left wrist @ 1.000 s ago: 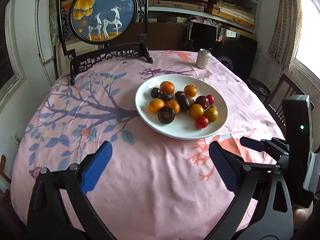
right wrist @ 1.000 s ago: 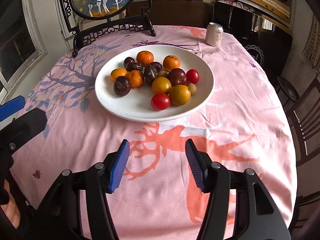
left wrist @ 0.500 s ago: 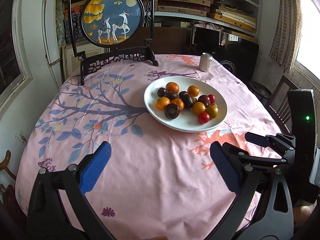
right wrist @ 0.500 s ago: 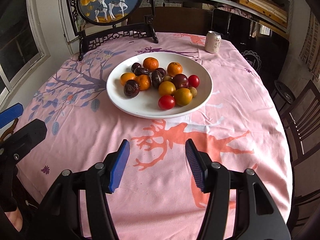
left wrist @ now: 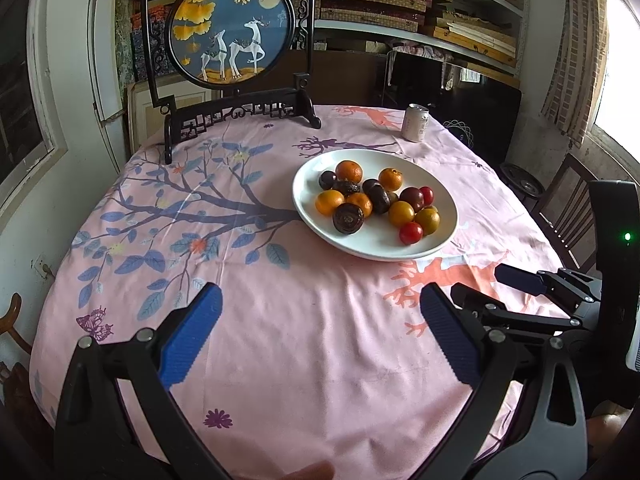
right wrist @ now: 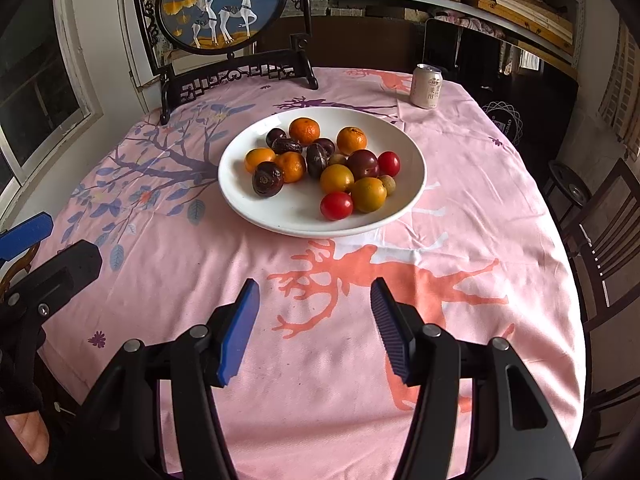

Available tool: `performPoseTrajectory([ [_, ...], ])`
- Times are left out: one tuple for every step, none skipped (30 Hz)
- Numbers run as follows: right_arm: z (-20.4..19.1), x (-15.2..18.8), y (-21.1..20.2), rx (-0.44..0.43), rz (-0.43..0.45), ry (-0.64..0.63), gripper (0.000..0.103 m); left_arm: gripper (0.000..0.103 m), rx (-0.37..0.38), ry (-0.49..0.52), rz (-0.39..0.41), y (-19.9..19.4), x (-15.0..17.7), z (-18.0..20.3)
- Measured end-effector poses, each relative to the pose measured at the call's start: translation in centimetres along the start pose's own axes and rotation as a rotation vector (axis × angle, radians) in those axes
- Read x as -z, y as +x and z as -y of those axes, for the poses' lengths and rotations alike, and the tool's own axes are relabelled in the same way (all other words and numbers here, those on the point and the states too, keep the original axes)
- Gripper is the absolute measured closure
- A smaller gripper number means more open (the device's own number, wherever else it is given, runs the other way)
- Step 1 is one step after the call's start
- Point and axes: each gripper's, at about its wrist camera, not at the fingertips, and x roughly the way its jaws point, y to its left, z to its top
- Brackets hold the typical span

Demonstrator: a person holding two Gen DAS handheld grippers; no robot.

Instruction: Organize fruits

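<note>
A white plate point(left wrist: 308, 208) point(right wrist: 412, 168) on the pink tablecloth holds several fruits: orange mandarins point(left wrist: 349, 171) point(right wrist: 305, 131), dark purple fruits point(left wrist: 348, 218) point(right wrist: 267, 178), yellow plums point(left wrist: 401, 213) point(right wrist: 369, 194) and red tomatoes point(left wrist: 411, 233) point(right wrist: 336, 205). My left gripper point(left wrist: 320, 340) is open and empty, held above the near part of the table, well short of the plate. My right gripper point(right wrist: 314, 328) is open and empty, also short of the plate; it shows at the right of the left wrist view point(left wrist: 516, 280).
A round deer painting on a black stand point(left wrist: 236, 28) point(right wrist: 220, 4) stands at the table's far edge. A drink can point(left wrist: 416, 123) point(right wrist: 427, 86) stands far right. Wooden chairs point(right wrist: 600, 240) sit by the right edge. Shelves line the back wall.
Both grippers have pulled back from the plate, which now looks smaller and farther away. Both stay open and empty. The fruits have not moved.
</note>
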Motion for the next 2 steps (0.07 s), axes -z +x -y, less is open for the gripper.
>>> performPoseTrajectory([
  [-0.02,0.02,-0.02,-0.001,0.0,0.001,0.045,0.002,0.0,-0.002,-0.002,0.09,0.01,-0.04],
  [-0.04,0.02,-0.04,-0.002,0.0,0.0,0.045,0.002,0.001,-0.003,-0.005,0.13,0.02,-0.09],
])
